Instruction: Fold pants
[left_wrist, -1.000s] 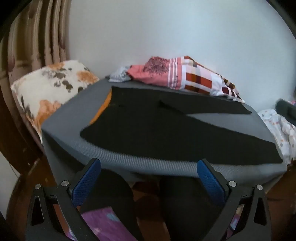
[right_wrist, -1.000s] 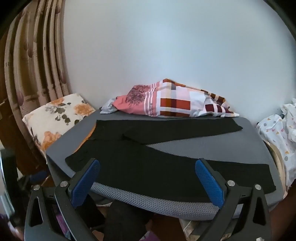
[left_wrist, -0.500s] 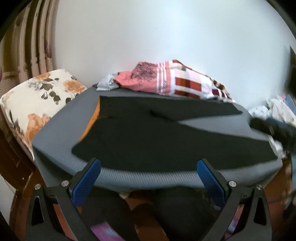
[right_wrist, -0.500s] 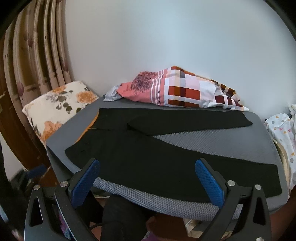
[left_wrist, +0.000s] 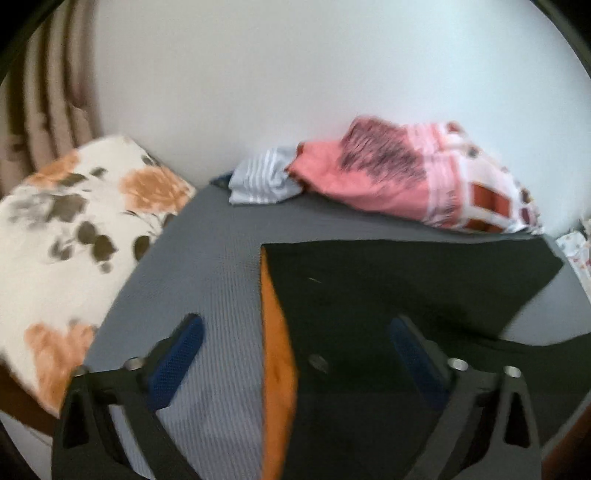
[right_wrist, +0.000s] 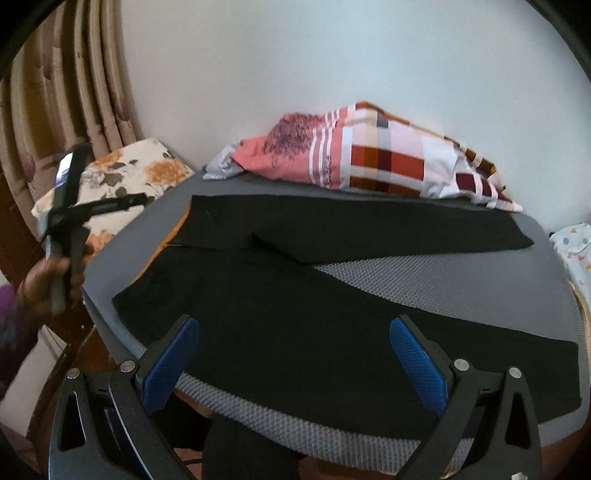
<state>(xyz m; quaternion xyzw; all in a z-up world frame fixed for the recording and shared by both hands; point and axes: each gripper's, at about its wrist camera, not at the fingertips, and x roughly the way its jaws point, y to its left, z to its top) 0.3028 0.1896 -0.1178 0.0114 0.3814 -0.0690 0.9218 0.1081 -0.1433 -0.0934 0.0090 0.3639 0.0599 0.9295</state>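
Observation:
Black pants (right_wrist: 295, 295) lie spread flat on a grey mesh surface (right_wrist: 424, 273), legs apart and pointing right, with an orange waistband lining (right_wrist: 173, 236) at the left end. My right gripper (right_wrist: 295, 354) is open and empty, over the near leg at the front edge. My left gripper (left_wrist: 295, 350) is open and empty, right above the waist end, straddling the orange lining (left_wrist: 277, 350). It also shows in the right wrist view (right_wrist: 136, 199), held in a hand at the left. The left wrist view is blurred.
A pink and plaid bundle of cloth (right_wrist: 369, 162) and a striped grey cloth (left_wrist: 262, 181) lie at the back against the white wall. A floral pillow (left_wrist: 74, 236) sits left of the surface, curtains (right_wrist: 74, 92) behind it. White patterned fabric (right_wrist: 572, 251) lies at the right.
My left gripper has moved forward and to the left, from in front of the surface to just above the waist end of the pants. My right gripper has edged slightly closer.

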